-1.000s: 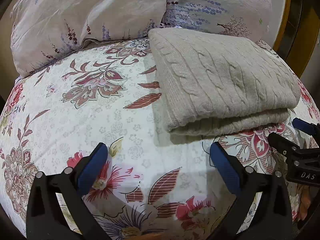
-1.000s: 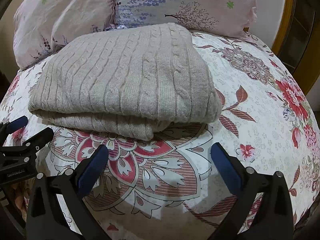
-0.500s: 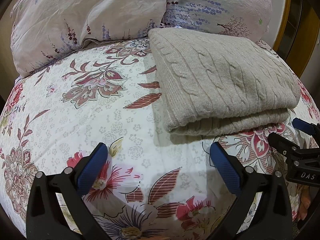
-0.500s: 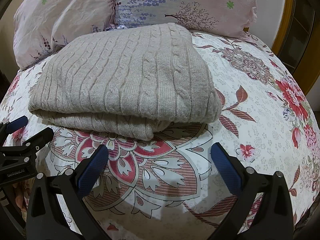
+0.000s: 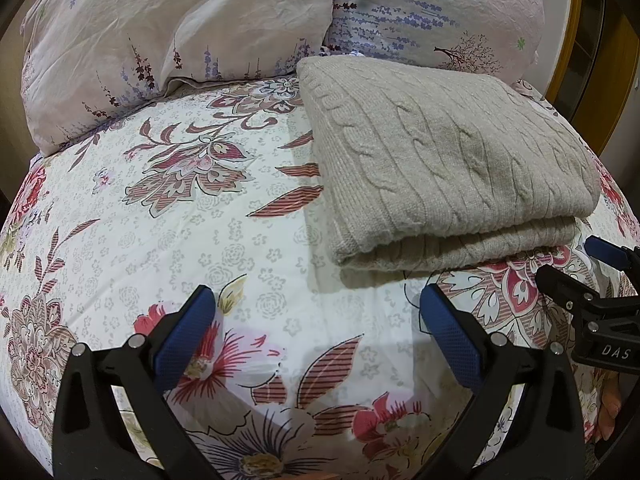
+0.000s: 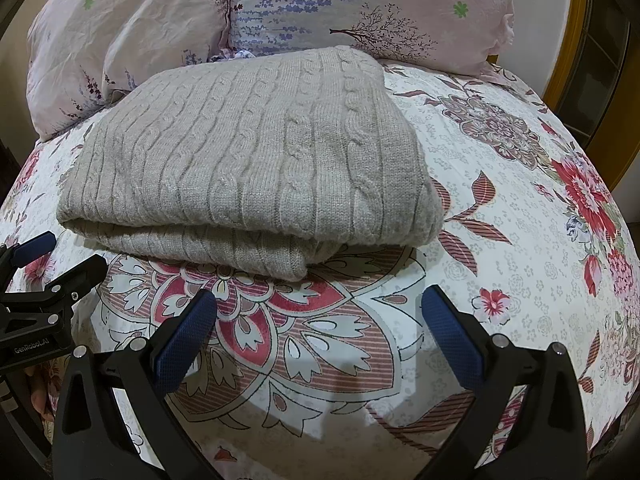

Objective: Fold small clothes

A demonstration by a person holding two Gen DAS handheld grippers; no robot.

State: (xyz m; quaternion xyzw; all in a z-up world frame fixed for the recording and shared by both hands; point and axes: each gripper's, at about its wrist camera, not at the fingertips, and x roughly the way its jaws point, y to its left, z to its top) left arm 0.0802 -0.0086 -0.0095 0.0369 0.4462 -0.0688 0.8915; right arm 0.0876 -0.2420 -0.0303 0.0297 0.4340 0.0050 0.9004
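Note:
A beige cable-knit sweater (image 5: 440,160) lies folded in a thick rectangle on the floral bed sheet (image 5: 180,220); it also shows in the right wrist view (image 6: 248,160). My left gripper (image 5: 316,312) is open and empty, hovering over the sheet just in front of and left of the sweater's near edge. My right gripper (image 6: 318,312) is open and empty, a short way in front of the sweater's folded edge. Each gripper shows at the edge of the other's view: the right one (image 5: 580,276), the left one (image 6: 52,264).
Two pale floral pillows (image 5: 180,40) (image 6: 360,4) lean at the head of the bed behind the sweater. A yellow wooden frame (image 6: 580,40) stands at the far right. Bare sheet (image 6: 520,220) lies to the right of the sweater.

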